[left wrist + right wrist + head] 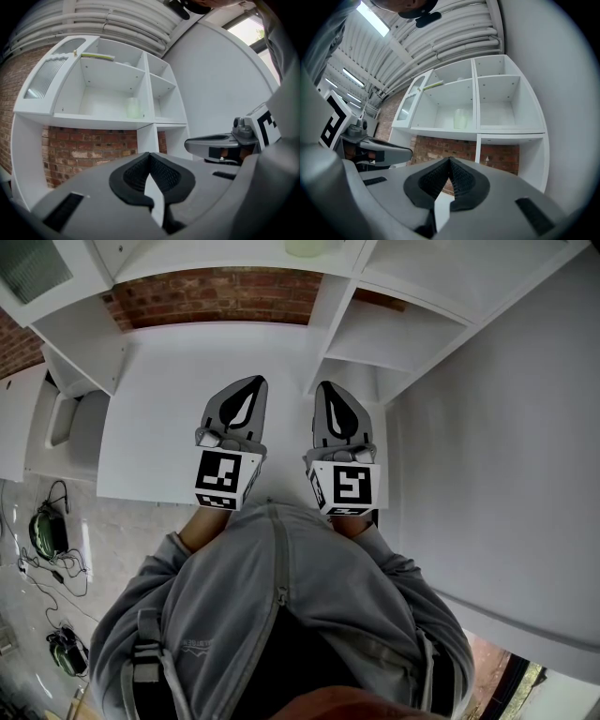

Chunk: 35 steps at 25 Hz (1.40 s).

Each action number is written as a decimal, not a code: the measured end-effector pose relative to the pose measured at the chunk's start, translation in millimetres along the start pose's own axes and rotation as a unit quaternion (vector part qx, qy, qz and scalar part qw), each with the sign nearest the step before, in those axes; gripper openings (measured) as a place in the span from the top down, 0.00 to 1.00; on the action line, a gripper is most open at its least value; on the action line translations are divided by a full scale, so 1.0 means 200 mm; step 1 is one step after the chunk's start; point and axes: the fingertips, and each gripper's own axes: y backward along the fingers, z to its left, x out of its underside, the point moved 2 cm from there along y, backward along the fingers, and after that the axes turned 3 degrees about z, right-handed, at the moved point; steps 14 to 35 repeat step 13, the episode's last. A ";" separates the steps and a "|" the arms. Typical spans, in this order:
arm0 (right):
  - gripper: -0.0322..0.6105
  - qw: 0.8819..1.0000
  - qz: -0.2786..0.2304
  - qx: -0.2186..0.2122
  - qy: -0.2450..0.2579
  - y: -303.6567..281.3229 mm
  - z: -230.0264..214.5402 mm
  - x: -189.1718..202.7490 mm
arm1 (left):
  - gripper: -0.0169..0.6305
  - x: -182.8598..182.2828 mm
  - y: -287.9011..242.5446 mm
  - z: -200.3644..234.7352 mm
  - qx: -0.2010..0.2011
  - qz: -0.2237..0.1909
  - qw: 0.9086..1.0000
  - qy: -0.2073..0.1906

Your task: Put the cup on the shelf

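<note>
Grey left gripper [150, 165]: jaws pressed fully together with nothing between the pads. I hold it low over the table, pointing up at the shelf.
Right gripper [449, 165]: likewise closed and empty, just beside the left one.
Table [155, 427]: white, directly under both grippers.
Cup [133, 108]: pale and translucent, upright on the floor of the shelf's wide bay. It is near that bay's right wall and well apart from both grippers.
Shelf [93, 123]: white, set above a brick wall [89, 150]. I see nothing in the two bays right of the cup.
Done: the placing, as I judge it. The cup stands on the shelf and neither gripper touches it.
Left: nothing of the task that I can see. At most I would bring the grippers to rest.
</note>
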 end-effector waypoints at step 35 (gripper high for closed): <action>0.91 1.000 0.006 -0.002 0.002 0.01 -0.01 0.00 | 0.96 0.00 0.00 -0.02 0.004 -0.001 1.000 0.003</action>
